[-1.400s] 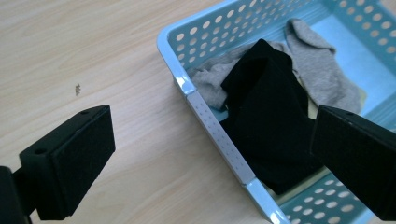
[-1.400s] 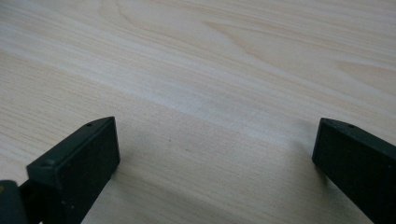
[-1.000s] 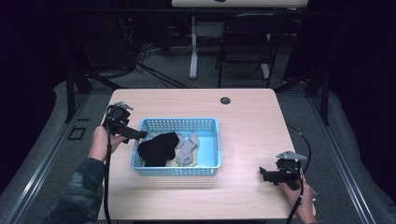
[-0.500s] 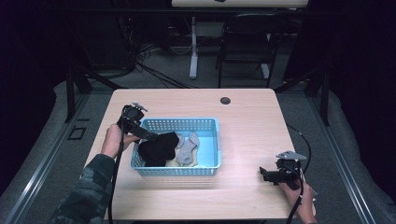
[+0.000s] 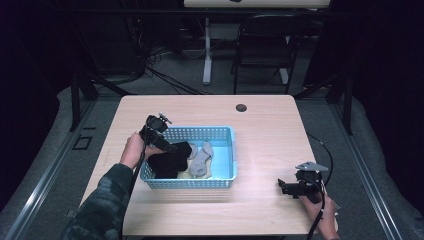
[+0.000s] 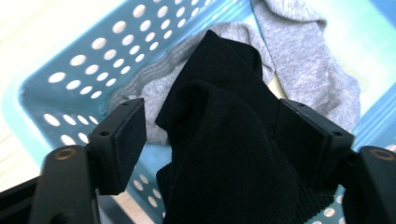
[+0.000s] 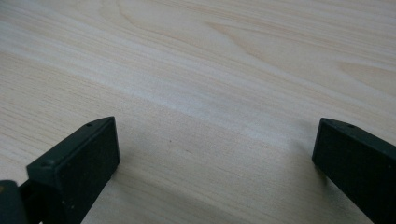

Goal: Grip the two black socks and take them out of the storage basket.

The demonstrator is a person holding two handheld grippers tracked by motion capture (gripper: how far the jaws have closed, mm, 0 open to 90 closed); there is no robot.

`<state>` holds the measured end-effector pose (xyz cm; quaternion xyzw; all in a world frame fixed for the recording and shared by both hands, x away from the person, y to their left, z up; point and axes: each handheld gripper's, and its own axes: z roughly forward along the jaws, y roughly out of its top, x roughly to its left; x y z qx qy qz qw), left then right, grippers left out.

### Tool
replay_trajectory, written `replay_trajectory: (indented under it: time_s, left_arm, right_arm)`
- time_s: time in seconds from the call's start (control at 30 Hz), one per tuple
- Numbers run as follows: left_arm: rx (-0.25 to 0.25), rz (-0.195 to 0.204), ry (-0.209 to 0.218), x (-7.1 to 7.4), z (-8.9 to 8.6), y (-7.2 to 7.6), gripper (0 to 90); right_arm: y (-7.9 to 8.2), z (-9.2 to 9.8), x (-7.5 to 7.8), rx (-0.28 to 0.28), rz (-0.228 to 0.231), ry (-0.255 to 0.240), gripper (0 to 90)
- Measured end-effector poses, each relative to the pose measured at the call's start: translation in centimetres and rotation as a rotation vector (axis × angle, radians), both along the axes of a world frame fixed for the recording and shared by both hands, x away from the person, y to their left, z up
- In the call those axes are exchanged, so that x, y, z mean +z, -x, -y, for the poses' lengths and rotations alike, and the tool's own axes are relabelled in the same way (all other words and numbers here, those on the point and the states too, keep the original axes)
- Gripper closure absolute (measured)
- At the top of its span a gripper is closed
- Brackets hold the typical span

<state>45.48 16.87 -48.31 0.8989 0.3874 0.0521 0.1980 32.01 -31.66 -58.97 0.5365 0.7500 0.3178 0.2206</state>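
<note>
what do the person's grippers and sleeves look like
Both grippers are black with blocky, flat jaws. The left gripper trails a dark cable beside a camouflage sleeve. The right gripper carries a grey three-cornered plate on top and trails a black cable.

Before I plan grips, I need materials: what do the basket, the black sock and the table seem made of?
Basket: likely moulded plastic, smooth blue walls punched with even round holes. Black sock: soft knit fabric, matte, ribbed cuff, folds limply. Table: pale wood grain, smooth matte; solid wood or laminate, I cannot tell.
</note>
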Motion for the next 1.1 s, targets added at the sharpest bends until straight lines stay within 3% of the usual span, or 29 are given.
replay_trajectory:
  time_s: [0.17,0.37,0.43,0.47,0.53,0.6,0.67,1.1]
  left_arm:
    - [0.001,-0.023,-0.044,-0.7,0.6,-0.3,37.1]
    - [0.005,-0.054,-0.047,-1.3,0.8,-0.5,46.9]
    - [-0.004,-0.052,-0.065,-1.6,1.0,-0.4,58.2]
    - [-0.013,-0.055,-0.070,-1.7,1.0,-0.3,58.2]
    - [-0.019,-0.056,-0.087,-2.1,1.1,-0.2,67.1]
    - [-0.021,-0.061,-0.082,-2.4,1.0,0.0,76.2]
    - [-0.025,-0.053,-0.067,-2.3,0.9,0.1,86.1]
    - [-0.012,0.092,0.022,0.8,-0.7,1.3,87.7]
  right_arm:
    - [0.0,0.0,0.0,0.001,0.000,0.000,0.0]
    - [0.0,0.0,0.0,0.000,0.000,0.000,0.0]
    - [0.0,0.0,0.0,0.000,0.000,-0.001,0.0]
    - [0.0,0.0,0.0,0.000,0.000,-0.001,0.0]
    - [0.0,0.0,0.0,0.000,-0.001,0.000,0.0]
    - [0.0,0.0,0.0,0.000,0.001,0.000,0.0]
    - [0.0,0.0,0.0,0.001,-0.001,0.000,0.0]
    - [0.0,0.0,0.0,0.001,0.000,0.000,0.0]
